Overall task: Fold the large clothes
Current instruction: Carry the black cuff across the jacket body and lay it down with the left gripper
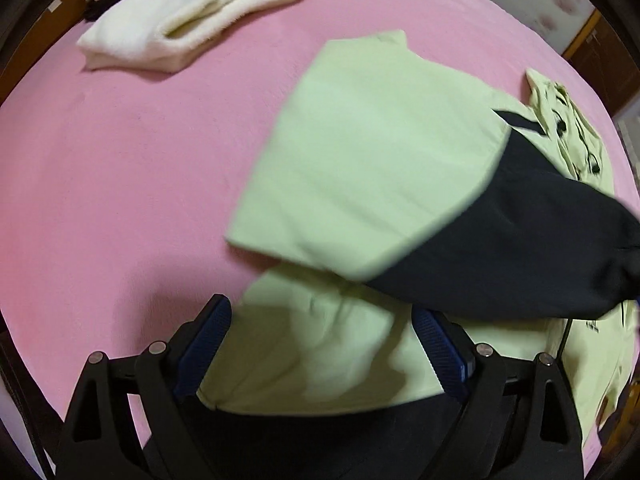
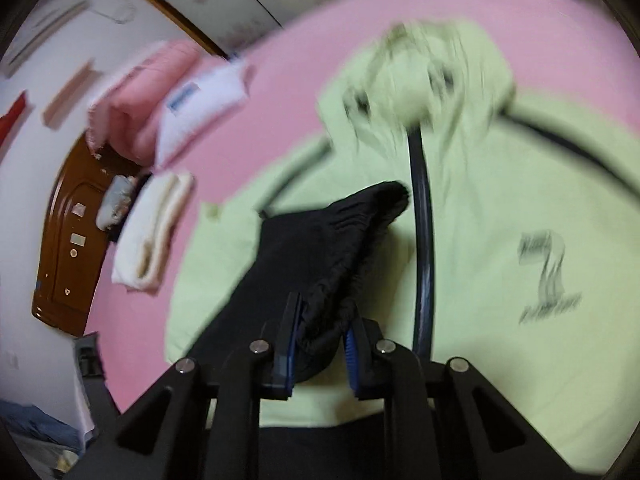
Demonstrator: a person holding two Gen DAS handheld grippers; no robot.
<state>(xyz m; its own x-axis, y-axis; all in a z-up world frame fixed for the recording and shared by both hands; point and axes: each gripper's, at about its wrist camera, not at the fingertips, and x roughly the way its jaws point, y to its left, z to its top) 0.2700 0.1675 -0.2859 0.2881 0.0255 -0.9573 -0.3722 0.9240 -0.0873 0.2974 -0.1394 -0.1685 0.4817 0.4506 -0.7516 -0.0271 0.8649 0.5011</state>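
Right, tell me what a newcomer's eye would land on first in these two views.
First, the pale green jacket spread over the pink bed cover, filling the middle of both views. Next, its black sleeve cuff, pinched in the right hand-held gripper and lifted across the jacket's front. The left hand-held gripper hangs wide open over the jacket's lower edge, and a folded cream garment lies at the bed's far side.

Lime-green jacket (image 1: pixel 360 148) w/ black cuff (image 2: pixel 320 248), pink sheet (image 1: pixel 120 180).
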